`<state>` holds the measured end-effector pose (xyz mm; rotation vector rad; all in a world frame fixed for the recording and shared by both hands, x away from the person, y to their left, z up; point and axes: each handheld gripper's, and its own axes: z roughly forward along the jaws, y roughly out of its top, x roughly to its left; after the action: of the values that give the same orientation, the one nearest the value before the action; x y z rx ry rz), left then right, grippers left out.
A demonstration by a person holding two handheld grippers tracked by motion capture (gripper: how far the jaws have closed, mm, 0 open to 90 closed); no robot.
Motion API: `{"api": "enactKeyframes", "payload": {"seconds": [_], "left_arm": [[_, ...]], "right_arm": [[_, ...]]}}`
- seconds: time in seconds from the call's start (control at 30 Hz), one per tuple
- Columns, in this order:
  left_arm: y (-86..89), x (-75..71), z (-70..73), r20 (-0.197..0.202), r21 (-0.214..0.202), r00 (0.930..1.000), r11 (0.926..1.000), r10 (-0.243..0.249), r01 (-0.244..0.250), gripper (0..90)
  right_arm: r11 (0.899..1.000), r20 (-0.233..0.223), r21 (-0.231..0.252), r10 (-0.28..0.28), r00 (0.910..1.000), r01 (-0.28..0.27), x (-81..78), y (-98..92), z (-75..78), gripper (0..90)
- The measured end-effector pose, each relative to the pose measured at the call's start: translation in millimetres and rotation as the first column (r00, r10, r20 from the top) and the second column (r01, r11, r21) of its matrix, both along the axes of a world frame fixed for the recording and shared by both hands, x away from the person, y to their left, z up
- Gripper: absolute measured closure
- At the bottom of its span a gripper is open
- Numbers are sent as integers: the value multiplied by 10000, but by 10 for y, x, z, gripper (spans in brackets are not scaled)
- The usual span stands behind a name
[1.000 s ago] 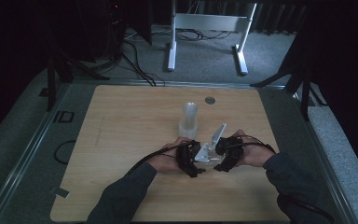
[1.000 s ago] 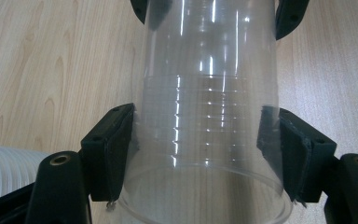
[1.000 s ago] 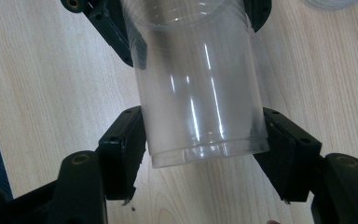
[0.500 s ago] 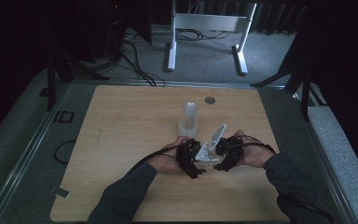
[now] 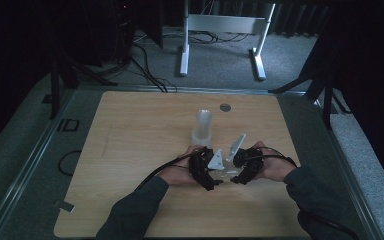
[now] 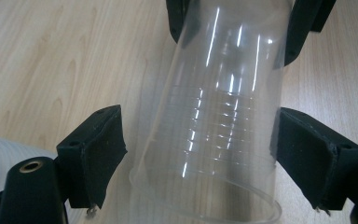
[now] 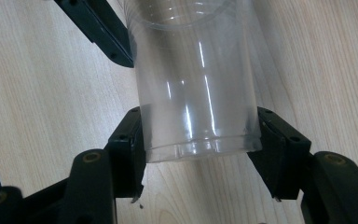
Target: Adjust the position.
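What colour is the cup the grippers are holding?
The cup has no colour: it is clear, see-through plastic with ridges. The right gripper view shows it best.

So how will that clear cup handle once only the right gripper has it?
The cup looks thin-walled and empty, so probably very light and apt to flex under a hard squeeze. Its glossy wall may slip in the right gripper, which pinches its base. The left gripper has just been opening; set down sideways, the cup would likely roll.

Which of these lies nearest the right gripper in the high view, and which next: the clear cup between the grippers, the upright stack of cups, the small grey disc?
1. Clear cup, in the right gripper.
2. Upright stack of cups, beyond, mid-table.
3. Small grey disc, near the far edge.
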<state>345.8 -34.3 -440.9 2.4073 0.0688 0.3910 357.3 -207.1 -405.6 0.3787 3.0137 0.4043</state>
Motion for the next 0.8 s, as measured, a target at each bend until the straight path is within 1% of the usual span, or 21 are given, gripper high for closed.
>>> {"api": "enactKeyframes", "payload": {"seconds": [0.03, 0.17, 0.27, 0.33, 0.37, 0.4, 0.63, 0.8], "left_arm": [[0, -1, 12, 16, -116, 10000, 9999, 32, -32, 176], [22, 12, 56, 99, -383, 9999, 9992, 135, -131, 176], [45, 25, 80, 86, -578, 9996, 9980, 250, -245, 176], [54, 30, 88, 93, -579, 9996, 9980, 264, -258, 177], [71, 39, 99, 86, -644, 9994, 9974, 331, -324, 177], [78, 42, 102, 99, -646, 9994, 9974, 331, -324, 179], [99, 56, 125, 134, -770, 9991, 9963, 399, -387, 203], [105, 63, 134, 130, -878, 9988, 9951, 466, -452, 225]], "right_arm": [[9999, -11, 24, -98, 10000, 98, -4, -5, -3, 414], [9998, 68, 113, -191, 9998, 190, 10, -46, -10, 414], [9993, 124, 119, -342, 9993, 341, 21, -80, -18, 414], [9991, 146, 154, -392, 9991, 390, 26, -93, -23, 414], [9987, 164, 154, -481, 9987, 478, 28, -107, -25, 414], [9976, 123, 276, -636, 9979, 632, 33, -134, -37, 414], [9936, 121, 353, -1076, 9941, 1071, 55, -201, -59, 414], [9868, 141, 399, -1577, 9874, 1570, 74, -262, -92, 414]]}}
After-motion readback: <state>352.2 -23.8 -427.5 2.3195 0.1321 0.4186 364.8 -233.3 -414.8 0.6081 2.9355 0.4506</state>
